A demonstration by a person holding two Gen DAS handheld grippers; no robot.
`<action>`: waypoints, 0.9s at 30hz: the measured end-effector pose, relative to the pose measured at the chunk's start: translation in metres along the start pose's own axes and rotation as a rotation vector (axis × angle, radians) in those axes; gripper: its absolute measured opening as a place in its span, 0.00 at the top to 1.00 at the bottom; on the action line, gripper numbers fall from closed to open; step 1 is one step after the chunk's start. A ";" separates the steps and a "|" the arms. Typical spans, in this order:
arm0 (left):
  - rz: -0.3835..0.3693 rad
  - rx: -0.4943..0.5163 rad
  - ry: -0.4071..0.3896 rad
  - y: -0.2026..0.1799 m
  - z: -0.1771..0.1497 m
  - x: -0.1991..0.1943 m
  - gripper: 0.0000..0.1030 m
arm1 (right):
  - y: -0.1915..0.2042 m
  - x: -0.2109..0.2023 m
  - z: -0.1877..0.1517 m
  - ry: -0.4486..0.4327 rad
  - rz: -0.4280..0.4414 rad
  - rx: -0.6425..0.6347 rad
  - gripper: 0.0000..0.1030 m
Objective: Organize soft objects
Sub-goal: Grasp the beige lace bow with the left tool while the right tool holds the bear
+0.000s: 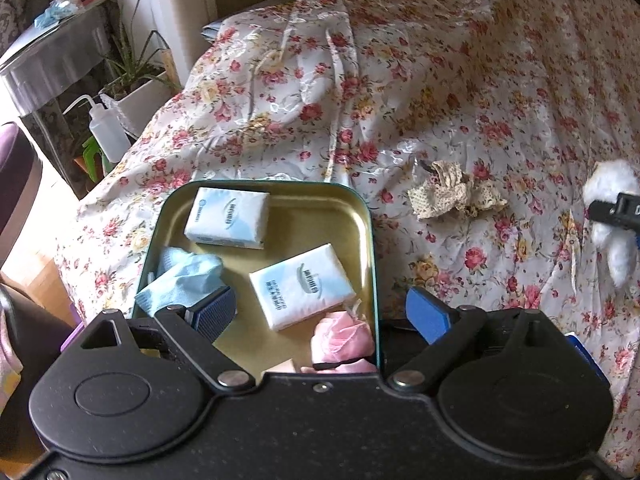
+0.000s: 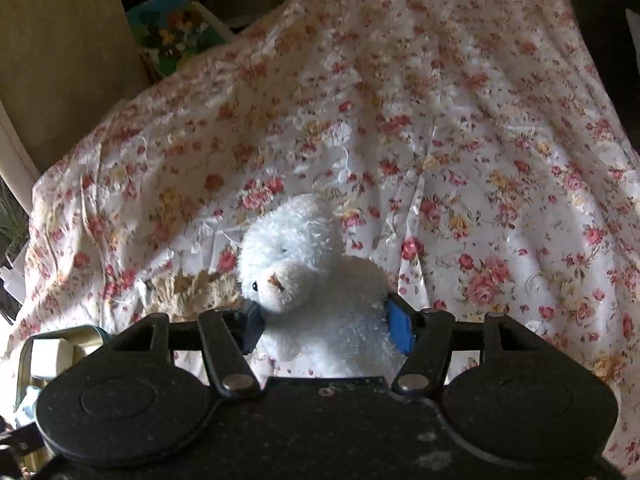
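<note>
The right gripper (image 2: 326, 326) clamps its blue pads on a fluffy white plush bear (image 2: 308, 276) above the floral bedsheet (image 2: 440, 140). The left gripper (image 1: 320, 312) gapes over a teal-rimmed metal tin (image 1: 370, 216) holding two white tissue packs (image 1: 302, 286), blue cloth (image 1: 184, 276) and pink cloth (image 1: 344, 340). Beyond lies a crumpled beige lace cloth (image 1: 452, 196).

— Centre of the frame?
— White plush bear (image 2: 304, 276), snout toward lower left, pinched between the right gripper (image 2: 326, 322) pads: dark pad (image 2: 252, 326) at the chin, blue pad (image 2: 400, 330) pressed into the fur.
— Underneath?
— Floral sheet (image 2: 440, 140), wrinkled, filling most of the frame.
— Left of the bear?
— Beige fabric (image 2: 192, 290), crumpled, just beside the head.
— Lower left corner?
— Tin (image 2: 26, 356), partly cut off, with a white pack (image 2: 50, 356) inside.
— Upper left?
— Painted picture (image 2: 176, 34), green with flowers, behind the sheet.
</note>
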State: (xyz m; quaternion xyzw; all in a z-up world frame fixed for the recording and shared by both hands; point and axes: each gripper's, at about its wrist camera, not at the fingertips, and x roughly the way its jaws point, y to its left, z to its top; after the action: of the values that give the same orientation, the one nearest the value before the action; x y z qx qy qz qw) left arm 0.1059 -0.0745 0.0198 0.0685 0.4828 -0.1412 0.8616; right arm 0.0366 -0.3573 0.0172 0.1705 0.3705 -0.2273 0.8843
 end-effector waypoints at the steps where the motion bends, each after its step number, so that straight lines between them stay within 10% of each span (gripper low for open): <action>1: 0.001 0.001 0.004 -0.003 0.001 0.002 0.13 | 0.000 -0.001 0.000 -0.002 0.007 0.001 0.40; 27: -0.067 0.081 -0.024 -0.093 0.021 0.045 0.12 | -0.033 0.036 -0.009 0.055 0.005 0.108 0.40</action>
State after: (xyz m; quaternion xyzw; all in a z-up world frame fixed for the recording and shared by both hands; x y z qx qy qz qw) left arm 0.1167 -0.1764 -0.0060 0.0854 0.4684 -0.1902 0.8586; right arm 0.0362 -0.3912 -0.0191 0.2252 0.3815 -0.2397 0.8639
